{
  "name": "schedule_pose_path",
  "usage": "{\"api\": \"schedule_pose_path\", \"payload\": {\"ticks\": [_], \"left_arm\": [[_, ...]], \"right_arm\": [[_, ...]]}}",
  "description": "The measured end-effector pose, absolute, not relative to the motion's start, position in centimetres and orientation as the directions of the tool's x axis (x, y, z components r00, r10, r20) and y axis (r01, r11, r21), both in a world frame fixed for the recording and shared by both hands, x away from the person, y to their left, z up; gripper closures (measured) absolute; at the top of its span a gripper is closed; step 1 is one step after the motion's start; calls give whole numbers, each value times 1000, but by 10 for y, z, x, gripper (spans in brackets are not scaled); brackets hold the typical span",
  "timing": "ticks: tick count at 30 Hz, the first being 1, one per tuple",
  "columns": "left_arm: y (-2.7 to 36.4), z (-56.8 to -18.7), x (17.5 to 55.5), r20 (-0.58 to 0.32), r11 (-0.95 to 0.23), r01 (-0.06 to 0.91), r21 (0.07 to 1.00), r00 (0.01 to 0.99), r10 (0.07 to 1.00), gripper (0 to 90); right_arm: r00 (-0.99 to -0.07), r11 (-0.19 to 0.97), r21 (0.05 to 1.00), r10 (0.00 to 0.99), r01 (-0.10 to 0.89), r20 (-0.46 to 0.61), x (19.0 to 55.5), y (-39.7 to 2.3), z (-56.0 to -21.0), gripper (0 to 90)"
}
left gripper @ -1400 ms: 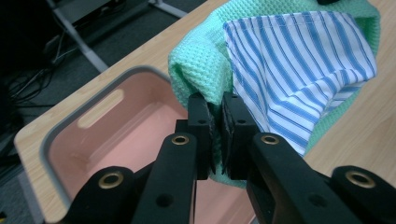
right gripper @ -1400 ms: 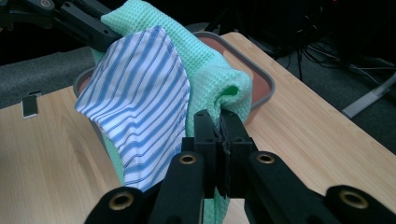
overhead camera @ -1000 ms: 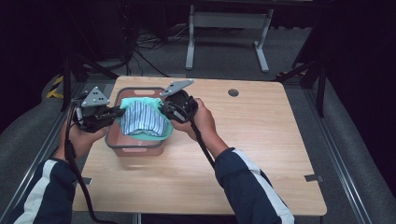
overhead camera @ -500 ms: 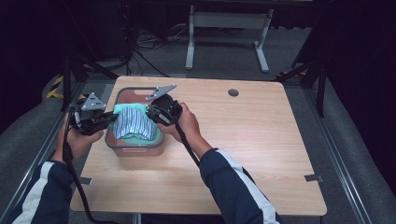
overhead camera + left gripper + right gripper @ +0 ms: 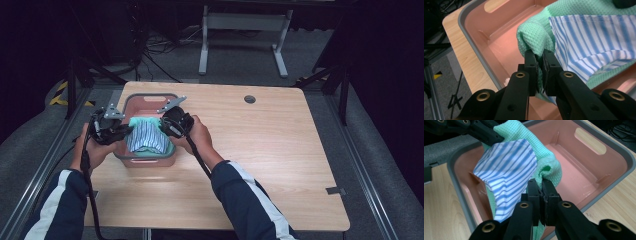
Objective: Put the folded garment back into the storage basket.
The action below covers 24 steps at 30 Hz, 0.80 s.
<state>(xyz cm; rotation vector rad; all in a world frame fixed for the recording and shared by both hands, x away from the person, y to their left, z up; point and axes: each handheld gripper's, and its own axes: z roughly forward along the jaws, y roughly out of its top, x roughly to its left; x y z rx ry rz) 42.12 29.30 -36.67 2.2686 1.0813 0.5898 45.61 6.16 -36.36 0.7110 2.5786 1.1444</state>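
The green cloth [image 5: 536,35] and striped cloth [image 5: 589,42] are covering much of the pink bin's [image 5: 499,42] floor, and the picture's edges are cutting off both cloths.

Wooden table [image 5: 280,150] with round grommet hole [image 5: 250,99], grey metal stand [image 5: 244,30] behind, cables [image 5: 160,42] on the floor

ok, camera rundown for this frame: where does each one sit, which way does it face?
High view: above the person's side of the table, facing forward and down; forearms, both hands, left gripper, right gripper.
Left gripper view: on the left gripper, looking along its jaws, shut on the green cloth, into the pink bin.
Right gripper view: on the right gripper, jaws shut on the same cloth; left gripper at top left.
Shared: both gripper views show the striped cloth and bin.
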Motion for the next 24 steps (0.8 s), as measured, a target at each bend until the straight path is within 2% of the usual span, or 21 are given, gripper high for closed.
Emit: {"api": "schedule_pose_path", "payload": {"ticks": [5,10,11,13,15,18,20,24], "left_arm": [[294,-376,424,141,-511,569,645,569,810,811],[293,-379,424,156,-501,570,651,545,824,644],[293,-379,423,150,-494,573,655,542,827,587],[293,-379,421,162,-491,559,669,534,830,553],[294,-378,419,160,-487,545,682,539,827,523],[293,-377,417,155,-486,541,686,544,825,489],[292,-375,413,166,-501,529,685,556,815,473],[291,-372,403,160,-489,501,714,564,810,425]], "right_arm": [[-850,575,740,527,350,-8,460,60,-374,865],[-843,589,730,537,347,-32,461,60,-380,819],[-825,581,734,563,352,-50,462,59,-381,762],[-822,577,736,567,354,-49,462,58,-381,756],[-817,572,736,574,361,-45,463,56,-381,704],[-820,576,735,571,358,-48,463,53,-382,680],[-820,576,738,569,353,-53,462,51,-381,590],[-833,596,740,546,312,-89,457,43,-378,513]]}}
